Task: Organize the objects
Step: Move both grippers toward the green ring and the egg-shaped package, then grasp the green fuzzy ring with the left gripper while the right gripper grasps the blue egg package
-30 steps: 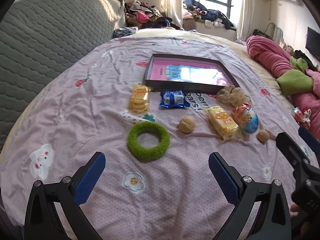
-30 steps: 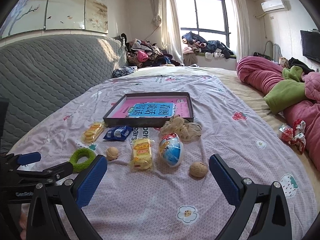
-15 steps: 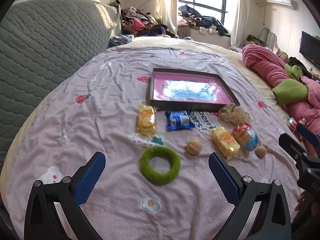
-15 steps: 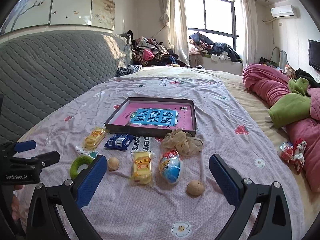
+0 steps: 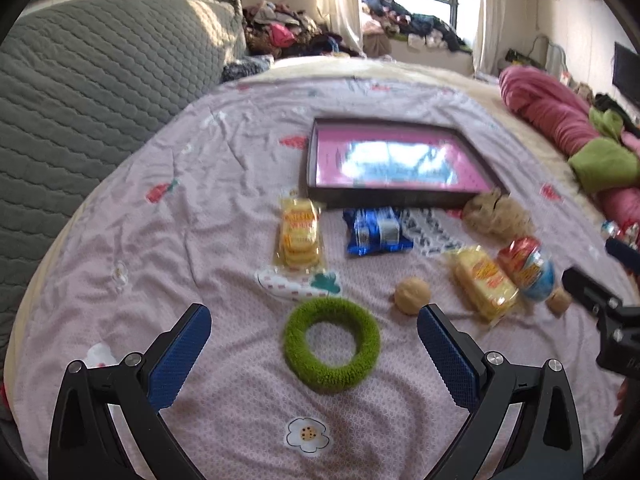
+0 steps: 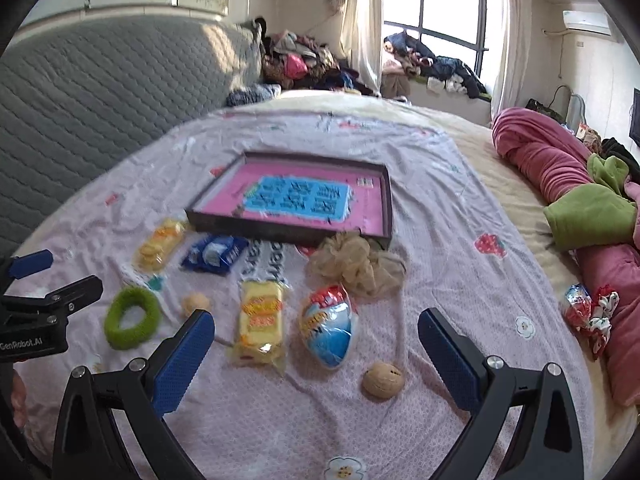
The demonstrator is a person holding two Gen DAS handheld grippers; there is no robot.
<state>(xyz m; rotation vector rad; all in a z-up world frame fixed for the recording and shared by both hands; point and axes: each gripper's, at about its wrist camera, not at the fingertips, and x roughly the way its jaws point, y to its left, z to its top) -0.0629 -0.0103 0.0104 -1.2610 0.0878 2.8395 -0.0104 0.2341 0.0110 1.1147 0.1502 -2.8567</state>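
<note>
A sunlit window (image 6: 448,28) with pale curtains (image 6: 360,20) backs a bed (image 6: 460,152) beside what looks like a grey quilted headboard (image 6: 100,92).

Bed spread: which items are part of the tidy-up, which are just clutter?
Job: tray, green ring, two yellow snack packs, blue packet, foil egg, beige scrunchie, two walnuts.

Lying about: pink duvet, green cloth, clothes pile, wrappers.
</note>
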